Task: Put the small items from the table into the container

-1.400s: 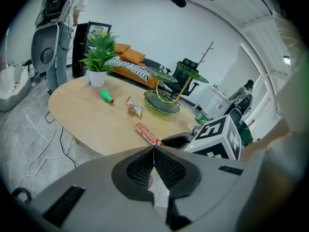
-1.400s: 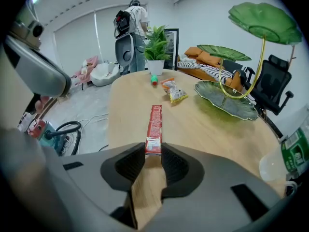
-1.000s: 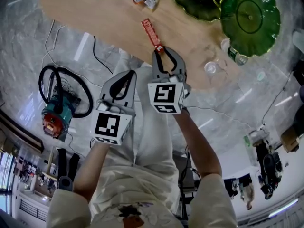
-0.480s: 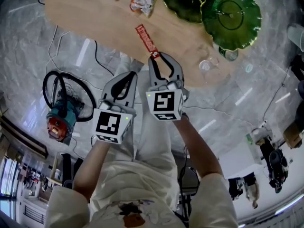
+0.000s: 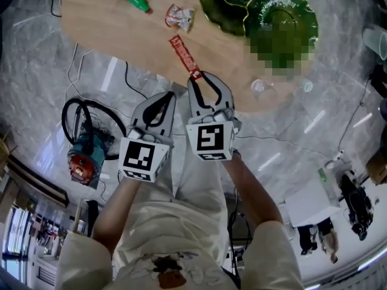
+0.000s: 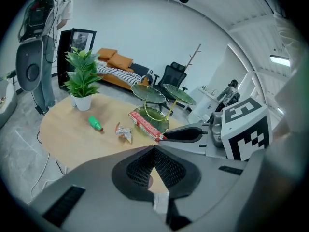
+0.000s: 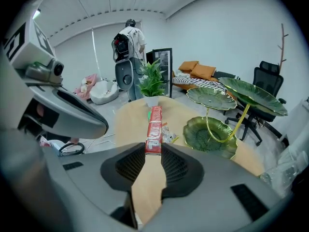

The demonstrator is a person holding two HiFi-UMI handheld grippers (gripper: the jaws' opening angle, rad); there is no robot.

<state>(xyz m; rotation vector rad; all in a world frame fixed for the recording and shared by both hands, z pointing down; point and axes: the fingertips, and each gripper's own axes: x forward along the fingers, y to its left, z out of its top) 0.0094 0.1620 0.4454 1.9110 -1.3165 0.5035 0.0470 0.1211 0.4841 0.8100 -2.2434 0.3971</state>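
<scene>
- Red packet [image 7: 154,129]: bright red, pale print, white band across the middle.
- Bottle [image 5: 138,2]: green all over, red tip.
- Wrapper [image 5: 180,16]: crinkled silver with red and orange patches.
- Leaf dishes [image 7: 208,134]: glossy dark green, yellow-green stems and rims.
- Table [image 5: 109,26]: light wood grain.
- Floor [image 5: 36,71]: grey marble, white veins.
- Left gripper [image 5: 170,94] and right gripper [image 5: 196,77]: grey shells, black ribbed pads [image 7: 176,167].
- Marker cubes [image 5: 143,159]: white faces with black square patterns.
- Potted plant [image 6: 83,76]: green leaves, white pot.
- Sofa [image 6: 116,62]: orange cushions, black-and-white striped throw.
- Floor device [image 5: 84,153]: teal and red, black cable loop.
- Person's clothing [image 5: 187,210]: cream.
</scene>
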